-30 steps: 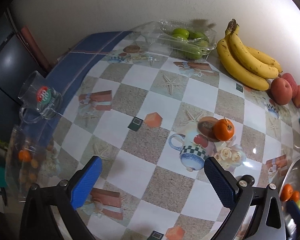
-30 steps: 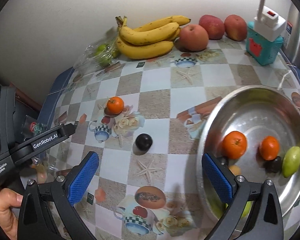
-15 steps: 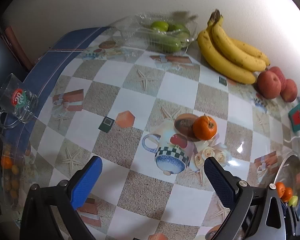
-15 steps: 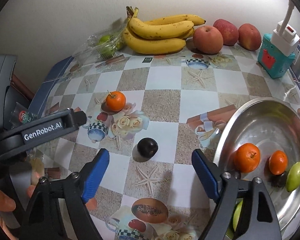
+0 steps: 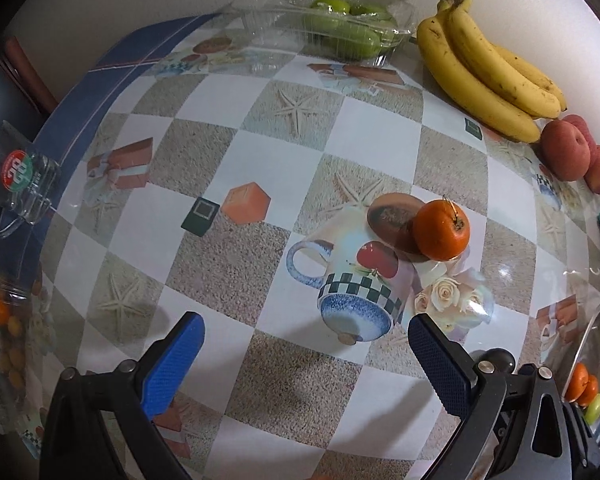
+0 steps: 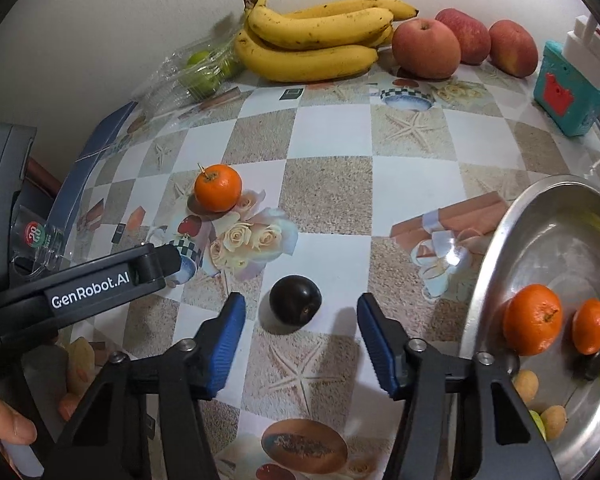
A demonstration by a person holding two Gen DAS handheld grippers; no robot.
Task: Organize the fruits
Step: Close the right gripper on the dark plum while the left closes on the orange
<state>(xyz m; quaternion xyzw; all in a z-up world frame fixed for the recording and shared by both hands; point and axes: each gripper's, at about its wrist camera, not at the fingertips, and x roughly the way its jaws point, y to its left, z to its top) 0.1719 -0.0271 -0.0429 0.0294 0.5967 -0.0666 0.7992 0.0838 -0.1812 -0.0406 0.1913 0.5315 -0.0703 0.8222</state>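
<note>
A dark plum (image 6: 295, 300) lies on the patterned tablecloth. My right gripper (image 6: 300, 312) is open, its blue fingertips on either side of the plum, not touching it. A small orange (image 6: 217, 187) sits farther back left; it also shows in the left wrist view (image 5: 442, 230). My left gripper (image 5: 302, 334) is open and empty, low over the table, short of the orange. A steel bowl (image 6: 496, 248) at the right holds two oranges (image 6: 532, 320), a green fruit and several small fruits.
Bananas (image 6: 316, 36), three red apples (image 6: 426, 48) and a clear box of green fruit (image 5: 340, 28) line the wall. A teal toy box (image 6: 570, 88) stands back right. A glass mug (image 5: 18, 176) sits at the left table edge.
My right gripper moved forward and left to straddle the plum, its jaws narrowing. My left gripper advanced toward the orange.
</note>
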